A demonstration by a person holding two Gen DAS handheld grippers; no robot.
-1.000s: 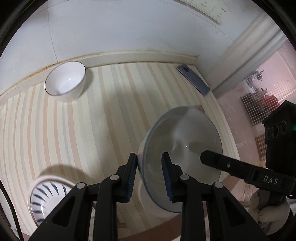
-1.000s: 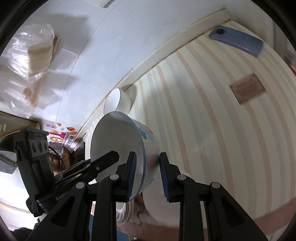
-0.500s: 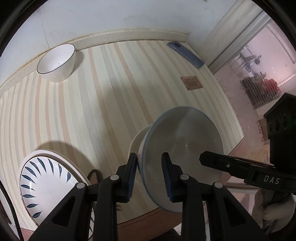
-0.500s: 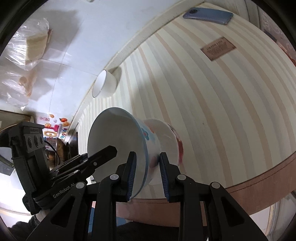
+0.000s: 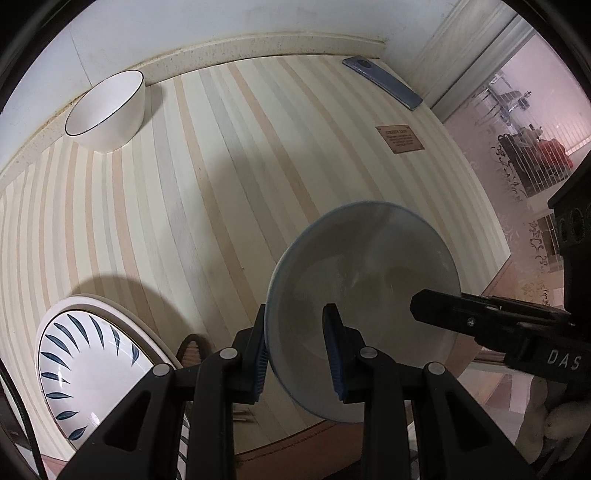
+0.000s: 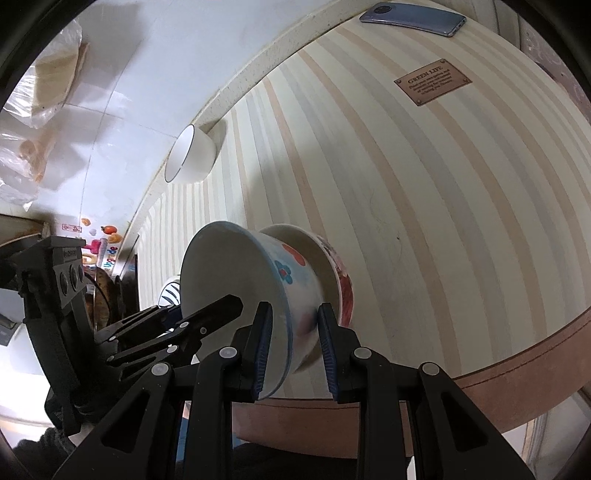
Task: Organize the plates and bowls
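From my left wrist view, my left tongs (image 5: 297, 350) are closed on the rim of the flowered bowl (image 5: 364, 306), one pad outside the wall and one inside; here the bowl shows a plain grey-white inside with a thin blue rim, and it hangs over the near edge of the striped bench (image 5: 229, 192). To the right of the bowl my right tongs (image 5: 439, 312) reach in at its far rim. Left of the bowl, at the bench's near corner, lies the leaf-pattern plate (image 5: 92, 365), white with dark blue leaf strokes around the well. Well beyond the bowl, against the bench's back edge, stands the white bowl (image 5: 107, 110) with a thin dark rim line. A blue phone (image 5: 382, 81) and a small brown plaque (image 5: 399, 138) lie far behind the bowl to the right. From my right wrist view, my right tongs (image 6: 295, 350) pinch the same bowl's (image 6: 258, 295) rim, one pad on each side of the wall; its outside carries red and blue flowers. It sits tilted inside a red-patterned bowl (image 6: 341, 288) that rests on the bench (image 6: 424, 206). My left tongs (image 6: 173, 317) grip the bowl's opposite rim. The white bowl (image 6: 190, 155) stands well beyond, and the phone (image 6: 413, 18) and plaque (image 6: 433, 85) lie farther still.
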